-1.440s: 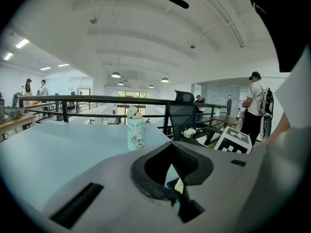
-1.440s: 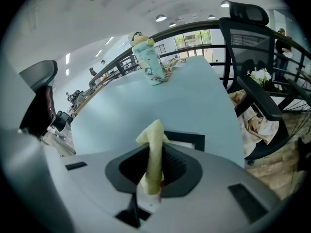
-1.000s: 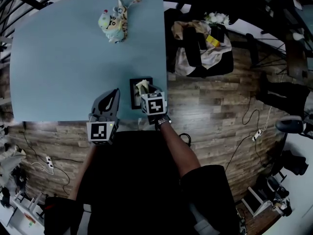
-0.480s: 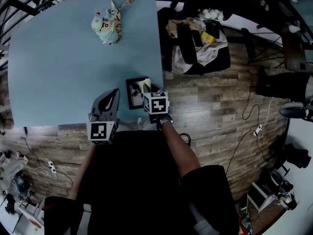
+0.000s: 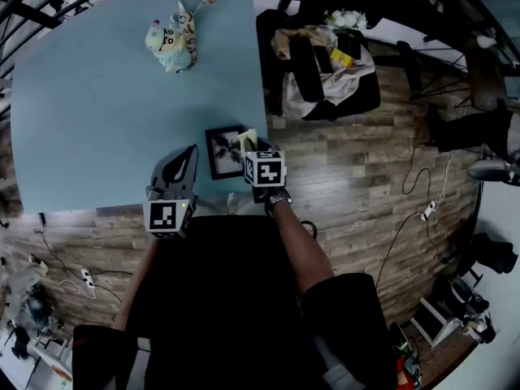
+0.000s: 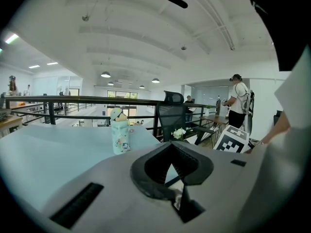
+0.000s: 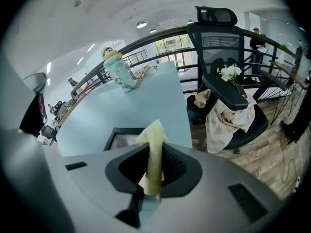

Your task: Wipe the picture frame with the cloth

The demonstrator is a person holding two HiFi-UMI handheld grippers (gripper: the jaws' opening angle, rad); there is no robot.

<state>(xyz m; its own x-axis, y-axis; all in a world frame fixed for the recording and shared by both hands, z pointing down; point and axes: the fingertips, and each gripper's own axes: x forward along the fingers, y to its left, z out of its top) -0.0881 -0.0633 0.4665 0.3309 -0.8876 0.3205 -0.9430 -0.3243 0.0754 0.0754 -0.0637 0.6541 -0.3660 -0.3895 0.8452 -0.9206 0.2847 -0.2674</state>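
Picture frame point(image 5: 221, 154) flat on table point(image 5: 106, 96), near edge | right gripper point(image 7: 154, 174) clamping soft, limp cloth point(image 7: 155, 142) | left gripper point(image 6: 172, 174) jaws seemingly together, empty | frame likely light, glass fragile: steady by rim

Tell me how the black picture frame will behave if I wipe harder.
The flat black-rimmed picture frame lies unpinned on the smooth light-blue table, so it will probably slide rather than tip. It looks thin, likely light. The left tool, beside it, appears clear of it, not bracing it.
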